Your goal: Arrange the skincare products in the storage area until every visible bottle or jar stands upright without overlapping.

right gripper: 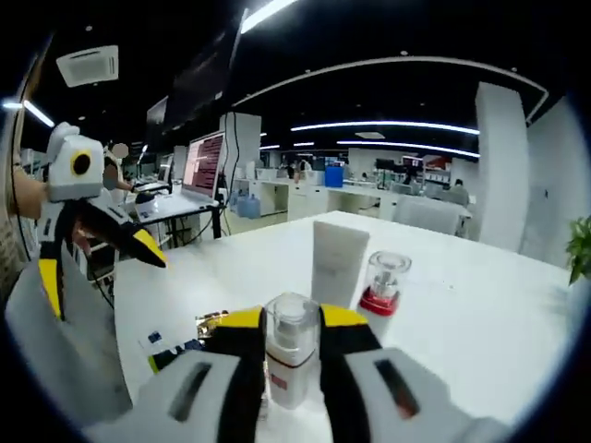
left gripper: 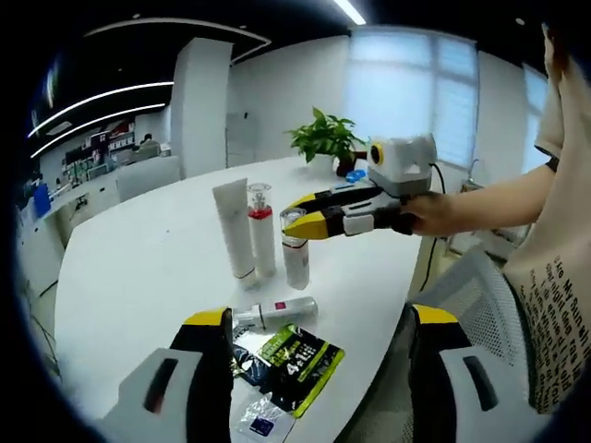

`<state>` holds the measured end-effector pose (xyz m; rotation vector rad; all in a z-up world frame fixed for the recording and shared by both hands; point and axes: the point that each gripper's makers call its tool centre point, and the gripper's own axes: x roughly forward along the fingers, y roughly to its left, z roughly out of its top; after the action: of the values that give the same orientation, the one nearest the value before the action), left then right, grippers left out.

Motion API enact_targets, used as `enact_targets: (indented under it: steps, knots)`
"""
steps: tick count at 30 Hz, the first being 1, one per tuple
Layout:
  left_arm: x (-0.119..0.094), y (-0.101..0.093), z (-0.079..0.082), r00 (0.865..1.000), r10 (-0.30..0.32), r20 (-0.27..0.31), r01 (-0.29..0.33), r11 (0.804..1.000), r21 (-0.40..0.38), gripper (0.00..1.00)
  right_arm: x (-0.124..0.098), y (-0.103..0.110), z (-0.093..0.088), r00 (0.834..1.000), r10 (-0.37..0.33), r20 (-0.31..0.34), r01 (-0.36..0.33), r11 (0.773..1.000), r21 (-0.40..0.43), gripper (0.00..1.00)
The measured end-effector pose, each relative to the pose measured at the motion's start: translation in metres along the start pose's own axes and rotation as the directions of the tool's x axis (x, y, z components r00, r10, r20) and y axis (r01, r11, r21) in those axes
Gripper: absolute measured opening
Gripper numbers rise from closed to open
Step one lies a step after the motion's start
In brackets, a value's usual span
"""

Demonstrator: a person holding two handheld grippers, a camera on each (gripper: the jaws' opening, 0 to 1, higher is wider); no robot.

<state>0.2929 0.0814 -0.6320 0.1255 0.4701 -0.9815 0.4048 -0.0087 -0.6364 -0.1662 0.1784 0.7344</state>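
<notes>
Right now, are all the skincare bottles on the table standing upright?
No, one small bottle lies on its side near the table edge, beside a green sachet.

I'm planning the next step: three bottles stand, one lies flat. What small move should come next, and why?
Probably open the right gripper and draw it back: its jaws close around the clear-capped bottle, which already stands upright beside the white tube and red-collared bottle. Then the lying bottle, between the open left gripper's jaws, can be stood up.

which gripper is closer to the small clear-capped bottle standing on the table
Right. The right gripper has its jaws on either side of the small bottle, gripping it. The left gripper is held back from it, open above the lying bottle and green sachet.
</notes>
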Motion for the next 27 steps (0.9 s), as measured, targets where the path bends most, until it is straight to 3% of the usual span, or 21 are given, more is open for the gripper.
enact_targets:
  steps: [4, 15, 27]
  knots:
    - [-0.003, 0.006, -0.003, 1.000, 0.016, -0.005, -0.016, 1.000, -0.014, 0.78, 0.006, -0.014, -0.006, 0.999, -0.038, 0.025, 0.039, 0.999, -0.036, 0.21]
    - [0.007, 0.025, -0.011, 0.999, 0.035, -0.030, -0.037, 0.998, -0.041, 0.84, 0.013, -0.032, -0.027, 0.991, -0.122, 0.061, 0.122, 0.993, 0.007, 0.21]
    - [0.018, 0.028, -0.009, 0.999, 0.019, -0.040, -0.021, 0.999, -0.040, 0.84, 0.019, -0.041, -0.029, 0.989, -0.130, 0.065, 0.129, 0.991, 0.028, 0.22]
